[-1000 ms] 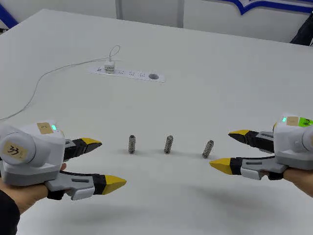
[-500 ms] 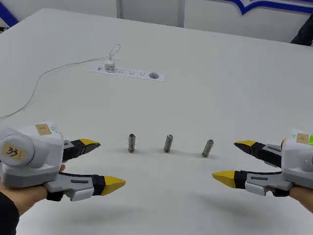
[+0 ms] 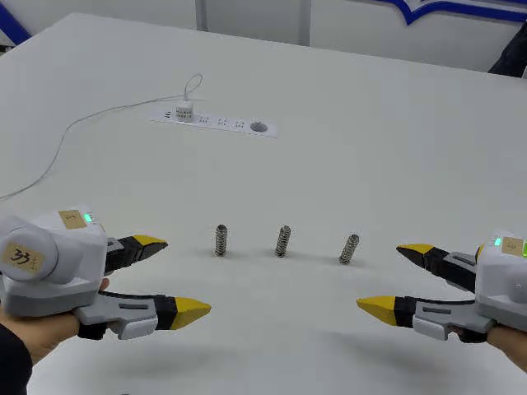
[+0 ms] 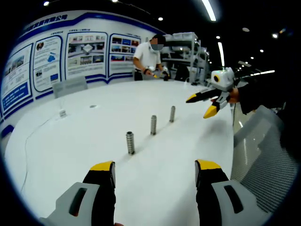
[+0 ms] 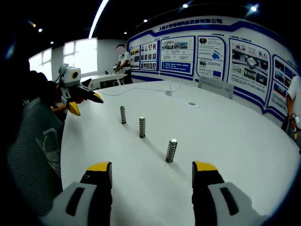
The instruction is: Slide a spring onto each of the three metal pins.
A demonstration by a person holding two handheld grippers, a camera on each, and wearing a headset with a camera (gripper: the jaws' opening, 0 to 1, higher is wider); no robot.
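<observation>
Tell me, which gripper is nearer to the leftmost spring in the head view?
Left. The left gripper sits just left of the leftmost spring; the right gripper is past the row's other end.

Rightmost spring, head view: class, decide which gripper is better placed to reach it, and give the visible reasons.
Right, probably. The right gripper, open, sits beside the rightmost spring; the left gripper is farther, past the left spring and middle spring.

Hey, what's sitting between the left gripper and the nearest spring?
Nothing: bare white table separates the left gripper from the leftmost spring, seen in the head view.
</observation>
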